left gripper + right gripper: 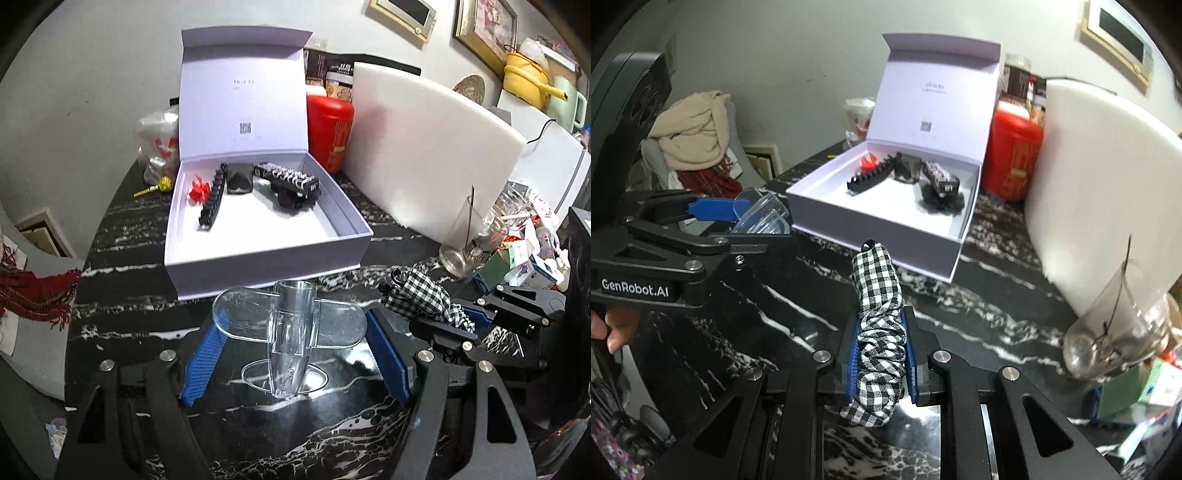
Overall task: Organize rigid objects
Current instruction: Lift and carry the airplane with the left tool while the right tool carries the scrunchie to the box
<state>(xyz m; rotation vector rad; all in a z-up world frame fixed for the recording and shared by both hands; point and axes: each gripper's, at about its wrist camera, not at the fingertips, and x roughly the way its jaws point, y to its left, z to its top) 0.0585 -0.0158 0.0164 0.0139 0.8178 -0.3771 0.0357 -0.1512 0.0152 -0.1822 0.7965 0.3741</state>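
Pinching a clear plastic plane, the left gripper grips its smooth wings. The right gripper squeezes a soft checked hairband, near the white box.

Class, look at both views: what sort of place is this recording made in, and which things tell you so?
Probably a lived-in home, at a kitchen or dining table: a black marble-look tabletop, yellow pot and green jug on a fridge, framed pictures on the wall.
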